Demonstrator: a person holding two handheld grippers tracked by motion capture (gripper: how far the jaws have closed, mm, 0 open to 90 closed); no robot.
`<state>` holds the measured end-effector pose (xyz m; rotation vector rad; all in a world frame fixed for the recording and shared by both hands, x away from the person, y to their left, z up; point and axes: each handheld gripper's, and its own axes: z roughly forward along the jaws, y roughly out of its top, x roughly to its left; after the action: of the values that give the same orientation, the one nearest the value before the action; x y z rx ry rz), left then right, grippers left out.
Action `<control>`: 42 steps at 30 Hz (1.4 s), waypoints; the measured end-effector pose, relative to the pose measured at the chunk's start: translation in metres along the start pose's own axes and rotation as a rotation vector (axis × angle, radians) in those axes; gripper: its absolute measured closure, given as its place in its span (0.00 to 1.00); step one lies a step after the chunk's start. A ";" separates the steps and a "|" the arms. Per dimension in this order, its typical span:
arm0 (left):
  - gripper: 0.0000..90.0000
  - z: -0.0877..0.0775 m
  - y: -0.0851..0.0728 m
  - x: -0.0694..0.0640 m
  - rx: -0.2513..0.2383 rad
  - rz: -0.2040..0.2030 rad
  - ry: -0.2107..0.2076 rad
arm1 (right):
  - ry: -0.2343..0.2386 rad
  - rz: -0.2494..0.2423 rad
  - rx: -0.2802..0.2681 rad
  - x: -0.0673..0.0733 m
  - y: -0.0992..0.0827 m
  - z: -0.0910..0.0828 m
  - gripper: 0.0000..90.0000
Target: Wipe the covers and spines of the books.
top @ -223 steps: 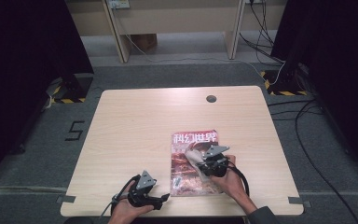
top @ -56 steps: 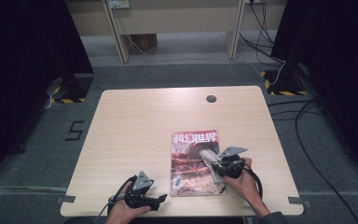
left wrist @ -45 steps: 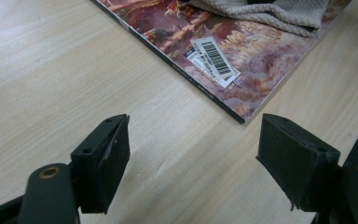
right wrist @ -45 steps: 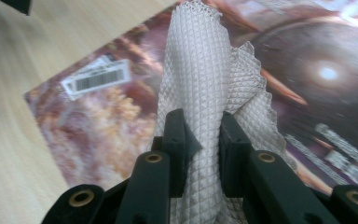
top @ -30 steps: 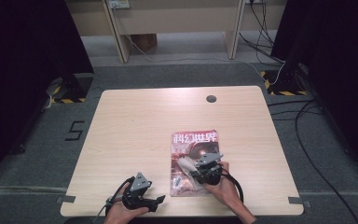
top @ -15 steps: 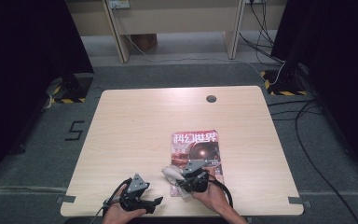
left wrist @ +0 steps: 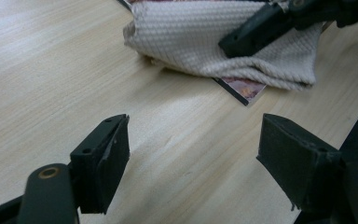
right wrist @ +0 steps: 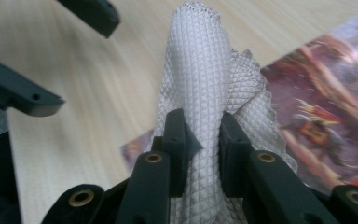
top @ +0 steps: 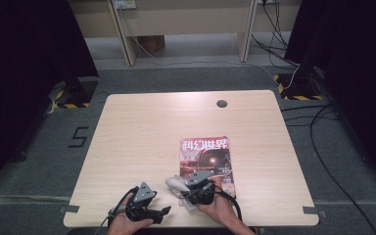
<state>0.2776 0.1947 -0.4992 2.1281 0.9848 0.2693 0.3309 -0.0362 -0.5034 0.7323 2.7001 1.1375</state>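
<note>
1. The magazine point(top: 207, 161) lies flat on the tabletop point(top: 142, 132), lower right of centre in the high view.
2. The cloth point(top: 177, 186) lies over the magazine's lower left corner, partly on the tabletop.
3. The right claw point(top: 192, 192) sits on the cloth.
4. The left claw point(top: 165, 211) lies lower left of the cloth, near the tabletop's bottom edge.
5. A round hole point(top: 222, 103) sits near the tabletop's upper edge.

Right tongs point(top: 188, 188) gripping pale cloth point(top: 176, 185) (bunched) over magazine point(top: 205, 159) corner, left tongs point(top: 164, 211) beside

Waffle-textured cloth point(right wrist: 200, 84), glossy paper magazine point(top: 206, 159), matt wood-grain table point(top: 142, 132).
</note>
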 end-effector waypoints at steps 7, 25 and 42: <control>0.26 -0.002 0.000 0.001 -0.004 -0.002 0.003 | 0.006 -0.003 0.004 0.000 0.000 0.000 0.85; 0.23 -0.002 -0.001 0.003 0.005 -0.019 0.021 | 0.028 -0.015 0.008 0.006 -0.002 -0.003 0.85; 0.23 -0.003 -0.001 0.003 0.004 -0.021 0.021 | 0.026 -0.028 0.029 0.008 -0.007 -0.009 0.85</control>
<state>0.2778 0.1990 -0.4986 2.1219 1.0198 0.2799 0.3186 -0.0424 -0.5010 0.6866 2.7444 1.1113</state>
